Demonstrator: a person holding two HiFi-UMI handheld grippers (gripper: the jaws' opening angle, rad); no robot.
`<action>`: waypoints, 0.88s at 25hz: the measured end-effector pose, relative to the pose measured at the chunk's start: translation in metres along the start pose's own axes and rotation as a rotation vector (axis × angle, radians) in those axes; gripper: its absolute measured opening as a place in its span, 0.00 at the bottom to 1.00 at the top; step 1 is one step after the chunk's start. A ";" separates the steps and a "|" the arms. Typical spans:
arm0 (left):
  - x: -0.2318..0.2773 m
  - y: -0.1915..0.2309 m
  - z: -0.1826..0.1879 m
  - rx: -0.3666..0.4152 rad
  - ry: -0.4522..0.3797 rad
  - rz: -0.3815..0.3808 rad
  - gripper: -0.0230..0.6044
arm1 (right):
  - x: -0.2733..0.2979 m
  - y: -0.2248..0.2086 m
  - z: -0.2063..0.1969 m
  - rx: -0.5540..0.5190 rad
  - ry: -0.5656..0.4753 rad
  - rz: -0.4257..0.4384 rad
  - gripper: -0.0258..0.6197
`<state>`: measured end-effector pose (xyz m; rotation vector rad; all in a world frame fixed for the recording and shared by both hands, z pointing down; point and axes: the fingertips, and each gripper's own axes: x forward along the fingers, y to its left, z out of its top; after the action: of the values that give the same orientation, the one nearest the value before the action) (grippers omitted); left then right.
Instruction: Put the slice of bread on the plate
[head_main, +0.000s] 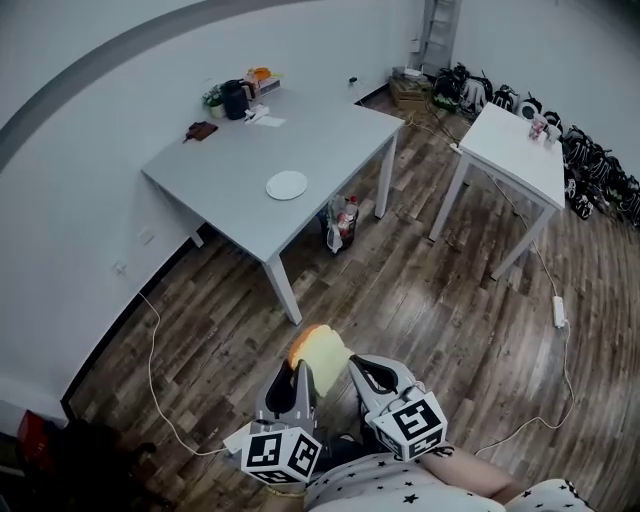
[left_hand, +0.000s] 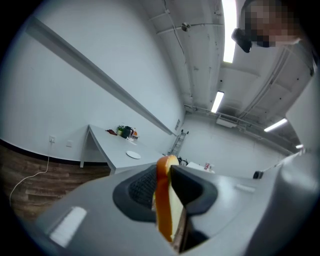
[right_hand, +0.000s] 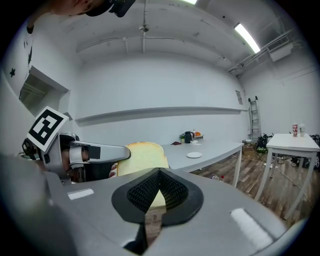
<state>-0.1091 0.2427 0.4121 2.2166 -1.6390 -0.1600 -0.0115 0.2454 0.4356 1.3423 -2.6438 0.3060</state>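
A slice of bread with an orange crust stands on edge between the jaws of my left gripper, which is shut on it over the wood floor. In the left gripper view the bread sits clamped between the black pads. My right gripper hangs just to the right of the slice, its jaws together with nothing in them; its own view shows the bread behind its pads. The white plate lies on the grey table well ahead, also seen as the plate and the plate.
A black jug, a plant and small items crowd the grey table's far end. Bottles stand on the floor by its right legs. A white table stands to the right, bags line the wall, and a cable trails on the floor.
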 end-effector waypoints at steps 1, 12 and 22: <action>0.006 0.003 0.001 0.002 0.001 0.003 0.19 | 0.007 -0.004 0.001 0.000 0.002 0.002 0.04; 0.114 0.029 0.039 0.018 -0.043 0.059 0.18 | 0.113 -0.074 0.044 -0.046 -0.027 0.082 0.04; 0.224 0.019 0.063 0.026 -0.088 0.089 0.18 | 0.177 -0.161 0.083 -0.080 -0.041 0.132 0.04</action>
<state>-0.0750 0.0123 0.3897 2.1796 -1.7923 -0.2156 0.0113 -0.0062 0.4149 1.1657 -2.7521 0.1885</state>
